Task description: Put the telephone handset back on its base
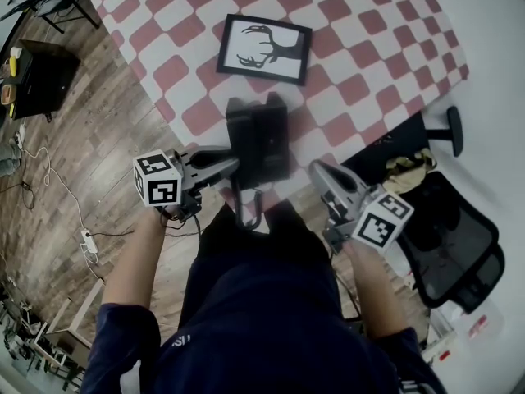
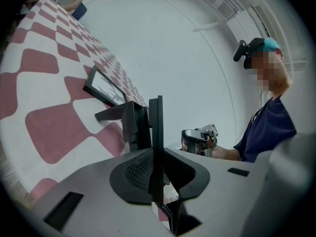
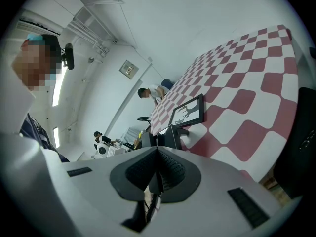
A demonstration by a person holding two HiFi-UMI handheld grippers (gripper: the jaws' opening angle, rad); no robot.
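1. Gripping a thin black slab between its pads, the left gripper (image 2: 156, 174) is clamped shut. A coiled black cord (image 2: 169, 217) hangs just beneath the slab, so I judge it to be the black telephone handset (image 2: 155, 127) seen edge-on.
2. The handset's long axis stands upright in the left gripper view, crosswise to the jaws, and rises well above them.
3. The black plastic telephone base (image 2: 123, 118) lies just beyond the left gripper's tips, a little to the left of the handset in that view. It sits at the near edge of the red-and-white chequered tablecloth (image 1: 361, 64). Whether handset and base touch, I cannot tell: in the head view they merge into one dark mass.
4. The right gripper (image 3: 157, 164) has its jaws drawn together. I cannot make out anything held between them. It stands near the base's other side.
5. By my reading, the left gripper is the one to seat the handset, sideways and down onto the base, with its length lined up along the cradle.
6. A black-framed antler picture (image 1: 264, 48) lies beyond the base, clear of that path.
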